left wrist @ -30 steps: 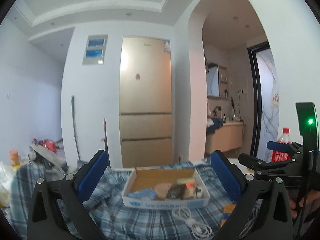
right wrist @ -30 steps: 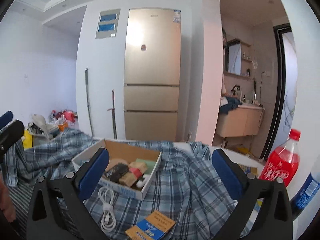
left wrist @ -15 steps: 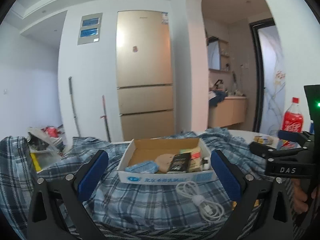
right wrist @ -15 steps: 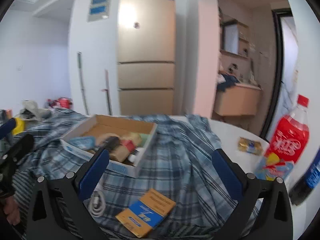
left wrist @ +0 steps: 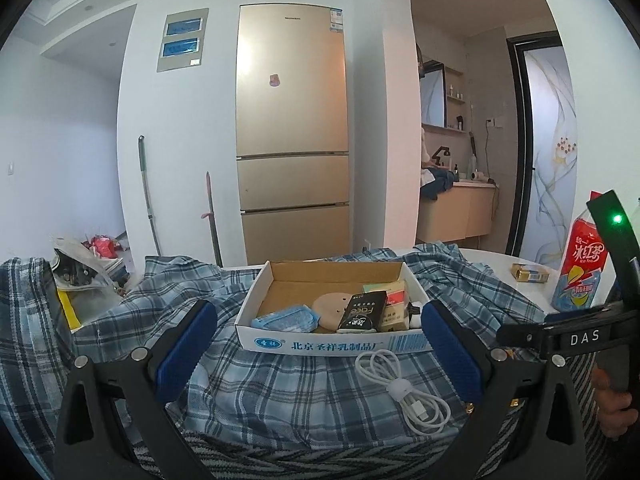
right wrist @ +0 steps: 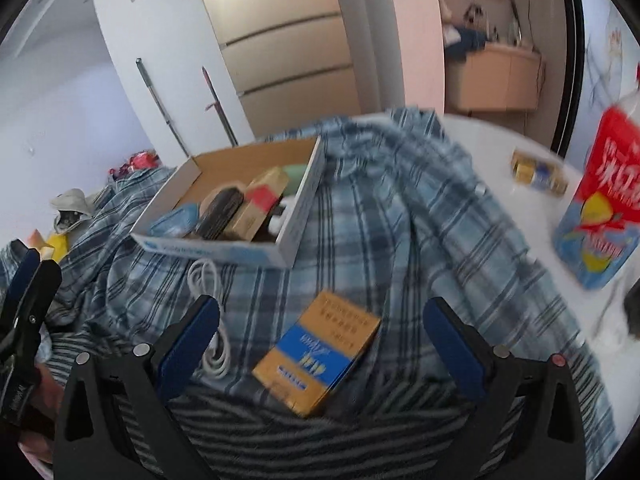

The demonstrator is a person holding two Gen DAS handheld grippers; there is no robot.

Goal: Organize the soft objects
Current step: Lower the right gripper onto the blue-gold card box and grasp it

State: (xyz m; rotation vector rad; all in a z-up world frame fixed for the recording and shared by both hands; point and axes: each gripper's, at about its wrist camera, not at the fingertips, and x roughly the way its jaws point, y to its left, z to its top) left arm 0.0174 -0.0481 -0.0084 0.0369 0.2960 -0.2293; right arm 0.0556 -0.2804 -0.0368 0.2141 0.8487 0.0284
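Both tools have tipped down toward the plaid cloth [left wrist: 280, 384]. Left tool [left wrist: 320, 348] and right tool [right wrist: 322, 344] gape, released. An orange-blue packet [right wrist: 320, 344] lies between the right tool's fingers.

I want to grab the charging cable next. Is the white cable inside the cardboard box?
No, the coiled white cable lies on the plaid cloth in front of the cardboard box, outside its front wall.

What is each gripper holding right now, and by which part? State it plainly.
Nothing. The left gripper and the right gripper both have their jaws spread wide and empty above the plaid cloth; neither touches the white cable or the orange booklet.
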